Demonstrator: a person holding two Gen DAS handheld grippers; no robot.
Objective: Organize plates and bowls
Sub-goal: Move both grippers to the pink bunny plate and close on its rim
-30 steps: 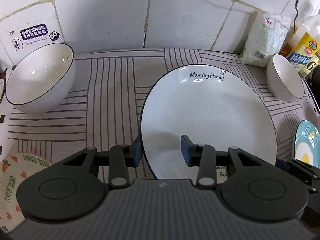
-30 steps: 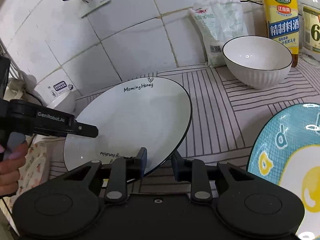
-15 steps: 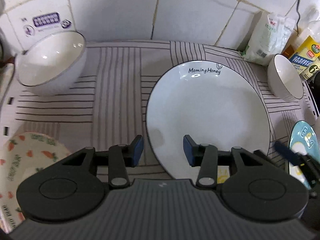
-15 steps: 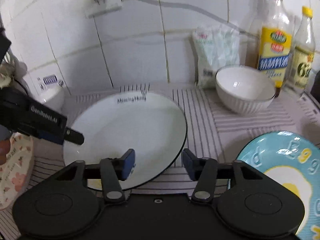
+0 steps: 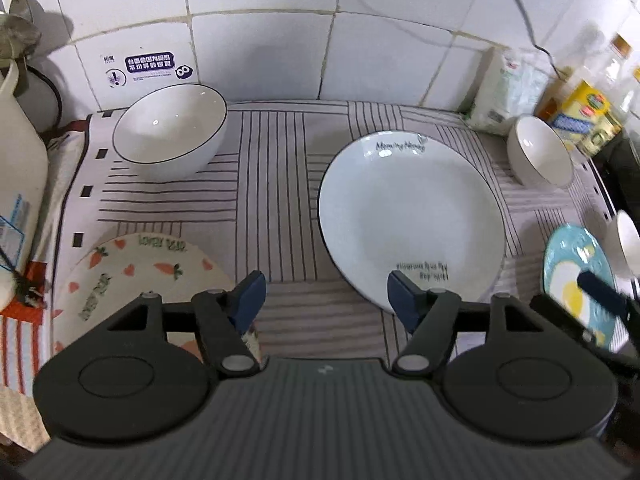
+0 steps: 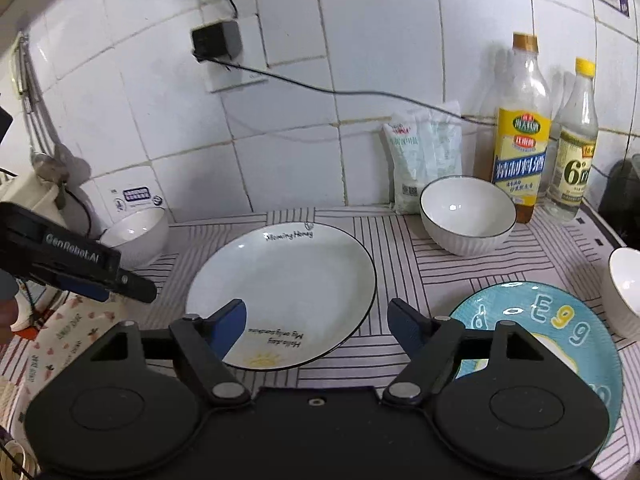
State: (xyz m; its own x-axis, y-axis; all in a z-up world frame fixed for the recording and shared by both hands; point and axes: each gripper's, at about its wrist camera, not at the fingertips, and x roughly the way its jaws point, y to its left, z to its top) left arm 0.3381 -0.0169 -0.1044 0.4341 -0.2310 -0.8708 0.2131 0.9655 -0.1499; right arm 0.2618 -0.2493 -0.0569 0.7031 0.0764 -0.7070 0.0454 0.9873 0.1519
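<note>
A large white plate [image 5: 412, 216] lettered "Morning Honey" lies flat on the striped mat; it also shows in the right wrist view [image 6: 288, 292]. My left gripper [image 5: 326, 296] is open and empty, above the mat just left of the plate's near edge. My right gripper [image 6: 316, 326] is open and empty above the plate's near edge. A cream carrot plate [image 5: 136, 276] lies front left, a blue egg plate [image 6: 560, 332] front right. White bowls stand at the back left [image 5: 170, 132], the back right [image 6: 468, 214] and the far right edge [image 6: 626, 286].
Two bottles [image 6: 520, 136] and a white packet [image 6: 424, 156] stand against the tiled wall at the back right. A white jug [image 5: 16, 168] stands at the left edge. A plug and cable [image 6: 216, 42] hang on the wall. The left gripper's body [image 6: 76, 268] reaches in from the left.
Both grippers have opened wider and pulled up and back from the white plate, which now lies flat on the mat. The left gripper has shifted left of the plate.
</note>
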